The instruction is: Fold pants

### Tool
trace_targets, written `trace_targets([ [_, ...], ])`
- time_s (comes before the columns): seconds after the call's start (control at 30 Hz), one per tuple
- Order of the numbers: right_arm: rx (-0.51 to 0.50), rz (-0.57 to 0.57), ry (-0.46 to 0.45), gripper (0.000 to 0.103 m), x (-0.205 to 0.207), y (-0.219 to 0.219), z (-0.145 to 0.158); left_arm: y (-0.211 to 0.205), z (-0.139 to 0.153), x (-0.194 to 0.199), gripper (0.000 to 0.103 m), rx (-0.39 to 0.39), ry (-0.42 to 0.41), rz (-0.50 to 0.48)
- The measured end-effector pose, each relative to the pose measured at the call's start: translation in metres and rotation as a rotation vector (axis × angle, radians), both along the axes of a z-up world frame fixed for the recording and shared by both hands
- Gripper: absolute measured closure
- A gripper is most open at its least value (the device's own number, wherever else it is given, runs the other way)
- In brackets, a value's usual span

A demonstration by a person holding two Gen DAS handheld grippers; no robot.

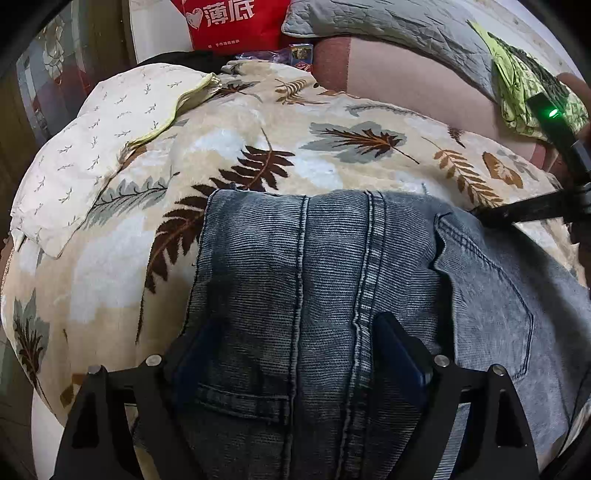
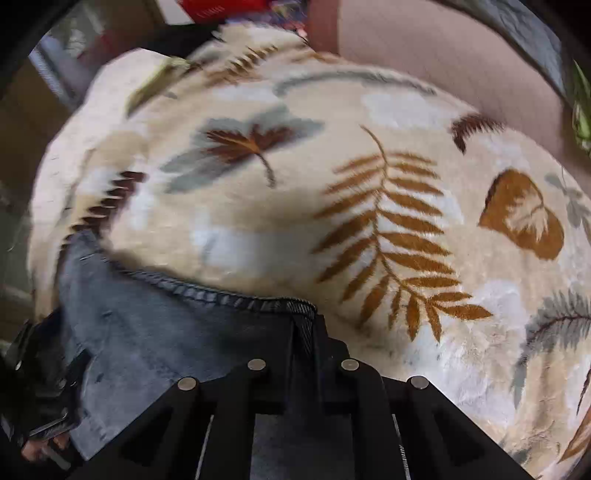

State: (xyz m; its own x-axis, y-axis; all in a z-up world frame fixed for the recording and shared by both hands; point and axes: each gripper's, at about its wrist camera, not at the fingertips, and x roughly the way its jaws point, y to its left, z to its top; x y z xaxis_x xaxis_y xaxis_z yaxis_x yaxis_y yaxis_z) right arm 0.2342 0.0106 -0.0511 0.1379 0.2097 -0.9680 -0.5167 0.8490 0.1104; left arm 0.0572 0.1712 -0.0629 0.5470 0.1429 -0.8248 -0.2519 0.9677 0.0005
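Note:
Grey-blue jeans (image 1: 332, 280) lie folded on a cream blanket with a leaf print (image 1: 258, 129). My left gripper (image 1: 299, 354) is open, its fingers spread wide over the folded jeans near a back pocket. My right gripper (image 2: 304, 325) is shut on the jeans' hem edge (image 2: 221, 295), low over the blanket (image 2: 332, 166). The right gripper also shows in the left wrist view (image 1: 491, 216) at the jeans' far right corner. The left gripper shows at the left edge of the right wrist view (image 2: 40, 398).
A white pillow with small sprigs (image 1: 92, 140) lies at the blanket's left. A red bag (image 1: 229, 22), a grey quilt (image 1: 388, 26) and a green cloth (image 1: 524, 81) lie at the back. A pink sheet (image 1: 406, 85) is behind the blanket.

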Motion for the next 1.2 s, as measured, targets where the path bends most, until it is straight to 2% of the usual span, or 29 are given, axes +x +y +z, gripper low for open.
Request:
trace_targets([
  [0.03, -0.022, -0.001, -0.038, 0.091, 0.001, 0.002, -0.006, 0.0, 0.0, 0.0, 0.015, 0.002, 0.001, 0.001],
  [0.13, 0.035, -0.042, -0.065, 0.081, -0.001, -0.003, -0.003, 0.001, 0.0, -0.001, 0.015, -0.003, -0.005, 0.002],
  [0.2, 0.051, -0.119, -0.082, 0.051, -0.011, -0.023, 0.013, 0.001, 0.0, -0.002, 0.015, -0.007, -0.007, 0.006],
  [0.23, 0.072, -0.171, -0.104, 0.043, -0.018, -0.034, 0.022, 0.001, 0.0, -0.002, 0.015, -0.007, -0.007, 0.009],
  [0.3, 0.216, -0.309, -0.121, 0.035, -0.052, -0.077, 0.049, 0.0, 0.0, -0.001, 0.015, -0.001, -0.004, 0.012],
  [0.4, 0.423, -0.468, -0.017, 0.034, -0.116, -0.137, 0.059, 0.0, 0.0, -0.001, 0.013, 0.005, -0.003, 0.017],
  [0.5, 0.522, -0.586, 0.052, 0.034, -0.175, -0.195, 0.053, 0.0, -0.001, -0.002, 0.013, 0.009, -0.006, 0.015],
  [0.53, 0.534, -0.626, 0.063, 0.033, -0.187, -0.215, 0.049, 0.0, -0.001, -0.002, 0.013, 0.01, -0.006, 0.016],
  [0.57, 0.511, -0.686, 0.07, 0.027, -0.2, -0.243, 0.037, -0.001, -0.001, -0.002, 0.013, 0.017, -0.004, 0.018],
  [0.6, 0.457, -0.732, 0.077, 0.027, -0.204, -0.261, 0.027, -0.002, -0.001, -0.002, 0.013, 0.024, -0.003, 0.021],
  [0.63, 0.407, -0.799, 0.102, 0.038, -0.207, -0.281, 0.015, -0.004, 0.0, -0.002, 0.013, 0.031, -0.001, 0.024],
  [0.67, 0.501, -0.857, 0.126, 0.043, -0.214, -0.302, 0.012, -0.006, 0.004, -0.004, 0.013, 0.043, -0.006, 0.026],
  [0.7, 0.6, -0.888, 0.111, 0.042, -0.222, -0.318, 0.022, -0.007, 0.007, -0.006, 0.013, 0.052, -0.014, 0.026],
  [0.73, 0.635, -0.881, 0.048, 0.041, -0.23, -0.326, 0.038, -0.009, 0.012, -0.008, 0.013, 0.066, -0.026, 0.03],
  [0.8, 0.65, -0.864, -0.083, 0.026, -0.252, -0.341, 0.072, -0.016, 0.027, -0.014, 0.013, 0.062, -0.06, 0.035],
  [0.83, 0.66, -0.893, -0.105, 0.022, -0.263, -0.35, 0.079, -0.02, 0.033, -0.017, 0.013, 0.047, -0.075, 0.03],
  [0.9, 0.661, -1.019, -0.082, 0.021, -0.29, -0.375, 0.074, -0.038, 0.046, -0.022, 0.013, 0.01, -0.096, -0.007],
  [1.03, 0.671, -1.2, 0.063, 0.021, -0.321, -0.405, 0.035, -0.091, 0.055, -0.026, 0.013, -0.061, -0.093, -0.157],
  [1.13, 0.681, -1.237, 0.054, 0.023, -0.318, -0.412, 0.027, -0.128, 0.048, -0.022, 0.013, -0.11, -0.052, -0.258],
  [1.2, 0.634, -1.288, 0.027, 0.023, -0.313, -0.425, 0.022, -0.152, 0.039, -0.017, 0.013, -0.132, -0.025, -0.32],
])
